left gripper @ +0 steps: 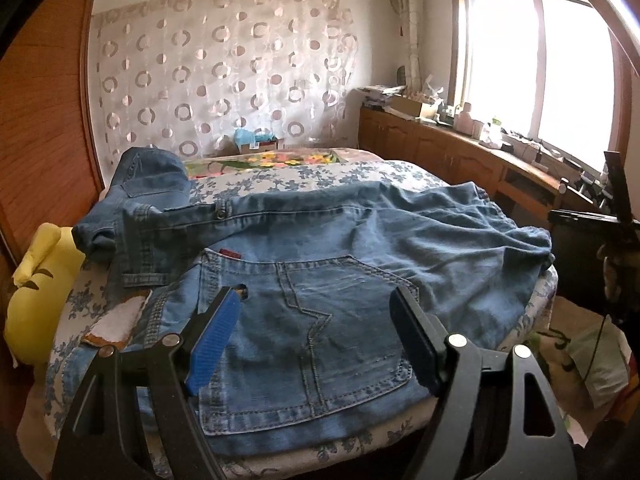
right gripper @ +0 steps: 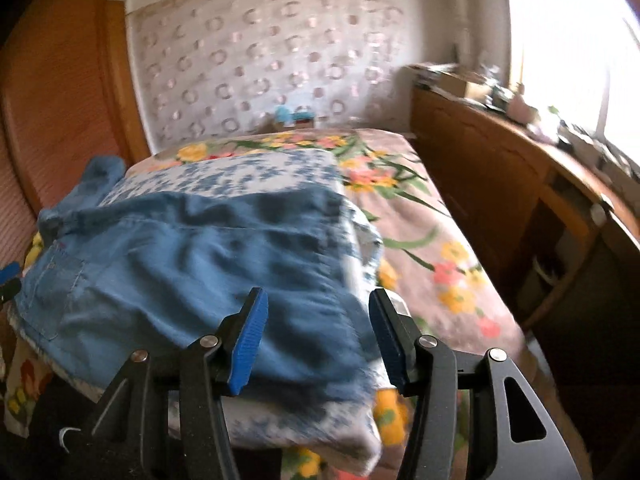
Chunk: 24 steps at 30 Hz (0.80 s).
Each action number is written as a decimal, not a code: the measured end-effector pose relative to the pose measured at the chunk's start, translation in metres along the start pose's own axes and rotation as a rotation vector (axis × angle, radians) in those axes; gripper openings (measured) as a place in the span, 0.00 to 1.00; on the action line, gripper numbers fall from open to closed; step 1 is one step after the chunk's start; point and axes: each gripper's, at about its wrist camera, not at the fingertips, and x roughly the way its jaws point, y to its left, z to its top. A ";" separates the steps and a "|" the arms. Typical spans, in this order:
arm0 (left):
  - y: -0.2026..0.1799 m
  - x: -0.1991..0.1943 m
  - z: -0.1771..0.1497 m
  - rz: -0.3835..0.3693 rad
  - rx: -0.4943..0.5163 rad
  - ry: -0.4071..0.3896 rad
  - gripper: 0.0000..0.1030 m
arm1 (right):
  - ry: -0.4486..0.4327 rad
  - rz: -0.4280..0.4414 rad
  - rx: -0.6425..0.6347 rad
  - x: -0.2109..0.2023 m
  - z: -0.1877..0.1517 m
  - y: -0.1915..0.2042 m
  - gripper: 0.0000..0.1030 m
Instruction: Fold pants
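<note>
Left wrist, rumpled blue jeans (left gripper: pixel 340 240), pocket up

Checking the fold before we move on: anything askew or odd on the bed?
Yes. The jeans lie rumpled, not squared: wrinkles run across the leg fabric, and one leg end sticks up bunched at the far left. Both the left gripper and right gripper stand open, holding nothing.

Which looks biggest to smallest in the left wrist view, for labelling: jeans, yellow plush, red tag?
1. jeans
2. yellow plush, partly cut off by the bed edge
3. red tag
</note>
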 end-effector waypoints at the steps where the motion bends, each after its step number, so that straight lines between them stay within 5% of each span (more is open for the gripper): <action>1: -0.002 0.002 0.000 -0.004 0.002 0.006 0.76 | 0.004 0.000 0.018 -0.001 -0.004 -0.006 0.53; 24: -0.029 0.017 -0.006 -0.059 0.010 0.083 0.76 | 0.114 0.052 0.131 0.025 -0.004 -0.030 0.53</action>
